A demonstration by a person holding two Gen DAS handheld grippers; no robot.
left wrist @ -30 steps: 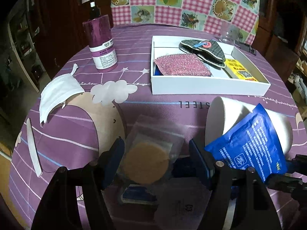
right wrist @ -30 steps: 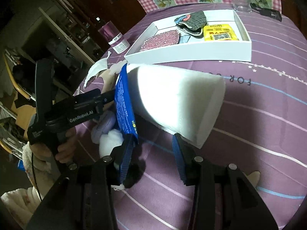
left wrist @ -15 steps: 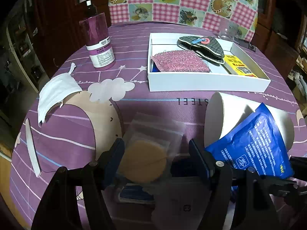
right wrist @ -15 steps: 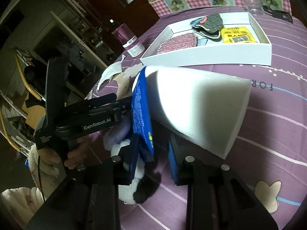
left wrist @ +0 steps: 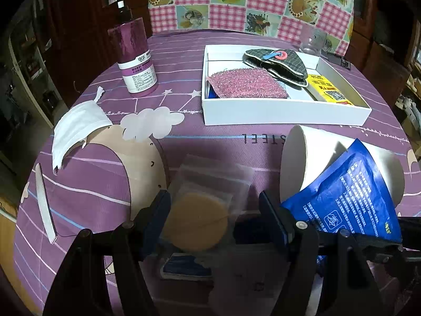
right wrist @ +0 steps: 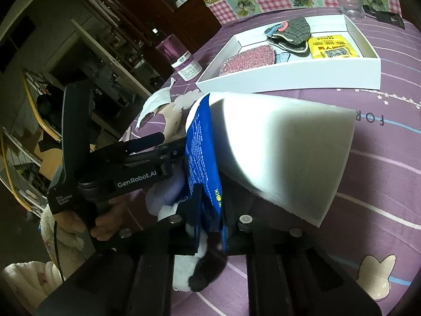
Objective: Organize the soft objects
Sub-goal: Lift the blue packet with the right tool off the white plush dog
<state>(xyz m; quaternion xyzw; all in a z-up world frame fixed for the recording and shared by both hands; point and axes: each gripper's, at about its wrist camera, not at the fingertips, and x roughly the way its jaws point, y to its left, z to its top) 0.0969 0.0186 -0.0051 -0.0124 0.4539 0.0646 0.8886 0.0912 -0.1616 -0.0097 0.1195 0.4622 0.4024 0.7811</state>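
i see a glossy blue foil-like pouch (left wrist: 350, 200), a matt white foam block (right wrist: 284, 152), a glittery, rough pink scrubbing cloth (left wrist: 247, 83), a smooth white cardboard tray (left wrist: 284, 112) and a printed purple tablecloth (left wrist: 184, 60).

The purple pump bottle (left wrist: 134, 60) carries a white label with "SOCUS" on it; the smaller print below is too fine to read. The purple cloth on the desk (left wrist: 184, 137) shows upside-down letters "STEEL" in the left wrist view and "FOR" in the right wrist view. The left gripper (right wrist: 147, 142) bears "GenRobot.AI" on its body. The blue packet (left wrist: 350, 197) and the yellow packet (right wrist: 331, 46) carry print too small to read.
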